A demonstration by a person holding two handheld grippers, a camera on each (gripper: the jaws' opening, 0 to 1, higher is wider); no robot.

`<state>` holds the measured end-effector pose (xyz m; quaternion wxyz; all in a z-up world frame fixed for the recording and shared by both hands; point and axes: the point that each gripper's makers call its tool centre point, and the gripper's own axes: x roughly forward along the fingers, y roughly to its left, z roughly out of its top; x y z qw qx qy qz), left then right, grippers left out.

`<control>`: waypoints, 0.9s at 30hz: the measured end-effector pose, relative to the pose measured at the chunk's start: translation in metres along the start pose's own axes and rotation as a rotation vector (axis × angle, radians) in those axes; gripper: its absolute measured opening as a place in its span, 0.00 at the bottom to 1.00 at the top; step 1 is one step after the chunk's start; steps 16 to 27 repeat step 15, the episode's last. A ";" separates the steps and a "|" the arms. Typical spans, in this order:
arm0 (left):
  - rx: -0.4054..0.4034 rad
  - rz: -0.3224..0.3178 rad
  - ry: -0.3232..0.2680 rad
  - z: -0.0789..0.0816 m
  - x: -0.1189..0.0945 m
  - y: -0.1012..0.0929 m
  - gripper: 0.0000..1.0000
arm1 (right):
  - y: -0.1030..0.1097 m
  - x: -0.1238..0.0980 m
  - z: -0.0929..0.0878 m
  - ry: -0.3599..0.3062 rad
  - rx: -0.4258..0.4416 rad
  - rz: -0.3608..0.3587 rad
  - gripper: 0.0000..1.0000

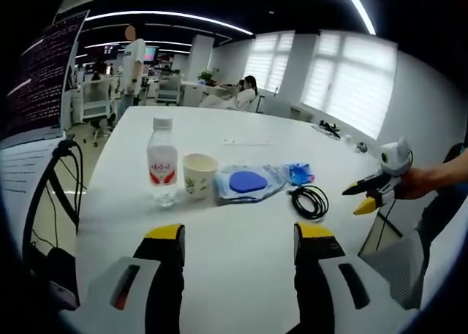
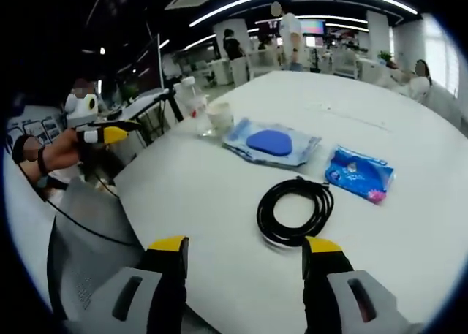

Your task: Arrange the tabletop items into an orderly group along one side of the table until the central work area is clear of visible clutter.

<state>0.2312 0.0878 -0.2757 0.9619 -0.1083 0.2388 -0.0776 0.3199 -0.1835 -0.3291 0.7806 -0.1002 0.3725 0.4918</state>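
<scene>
Your right gripper (image 2: 245,255) hangs just short of the coiled black cable (image 2: 295,210), jaws spread wide and holding nothing. Your left gripper (image 1: 238,240) is likewise wide and empty over bare tabletop, well back from the items.

On the white round table (image 1: 241,137), the clear plastic water bottle with the red label (image 1: 161,162), the white paper cup (image 1: 199,175) and the flat clear pouch with a blue oval inside (image 1: 247,182) already sit close together in a rough row. The small blue crinkly packet (image 2: 358,173) and the cable lie apart from them.

You look early on: nothing is gripped, and the packet and cable still need drawing in beside the row before the middle reads as clear.
</scene>
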 end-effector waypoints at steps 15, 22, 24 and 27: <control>-0.008 -0.004 -0.001 -0.001 0.000 -0.002 0.60 | 0.000 -0.003 -0.005 0.006 0.034 -0.016 0.62; -0.008 -0.004 -0.001 -0.001 0.000 -0.002 0.60 | 0.000 -0.003 -0.005 0.006 0.034 -0.016 0.62; -0.008 -0.004 -0.001 -0.001 0.000 -0.002 0.60 | 0.000 -0.003 -0.005 0.006 0.034 -0.016 0.62; -0.008 -0.004 -0.001 -0.001 0.000 -0.002 0.60 | 0.000 -0.003 -0.005 0.006 0.034 -0.016 0.62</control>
